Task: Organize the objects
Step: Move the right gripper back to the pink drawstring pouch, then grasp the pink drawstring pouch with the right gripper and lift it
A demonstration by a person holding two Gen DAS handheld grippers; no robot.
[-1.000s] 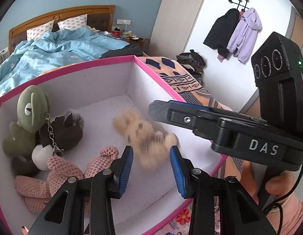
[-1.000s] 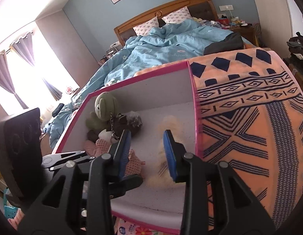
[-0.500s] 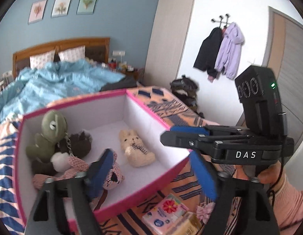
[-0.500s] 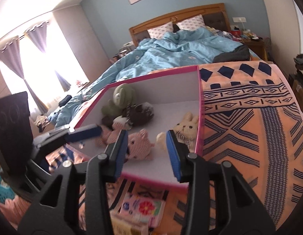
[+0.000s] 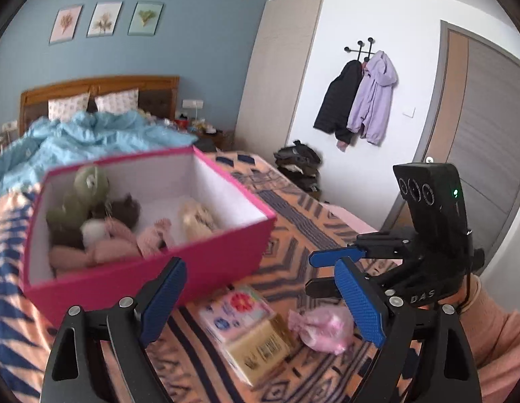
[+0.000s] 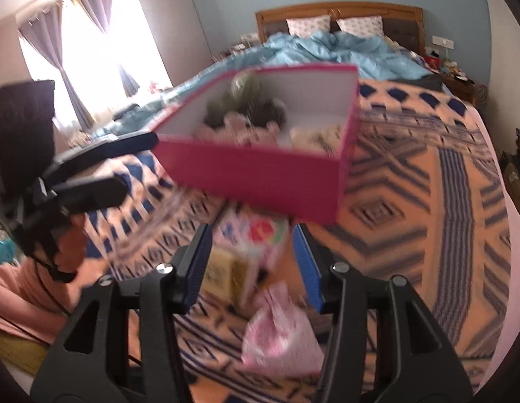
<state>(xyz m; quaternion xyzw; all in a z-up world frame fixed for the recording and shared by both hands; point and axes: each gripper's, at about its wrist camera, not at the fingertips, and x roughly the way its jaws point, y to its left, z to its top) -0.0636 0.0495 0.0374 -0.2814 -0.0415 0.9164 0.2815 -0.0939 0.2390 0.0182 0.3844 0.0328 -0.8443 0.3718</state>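
Observation:
A pink box sits on the patterned blanket and holds several plush toys: a green one, a dark one, a pink one and a cream bunny. In front of the box lie a floral tissue pack, a yellow pack and a pink pouch. My left gripper is open and empty above the packs. My right gripper is open and empty over the same packs.
The orange and blue patterned blanket covers the bed's foot. A blue duvet and pillows lie toward the headboard. Jackets hang on the right wall, with a pile of clothes below.
Both grippers pulled back out of the box and opened wider. The cream bunny stayed in the box. The packs and pouch in front of the box came into view.

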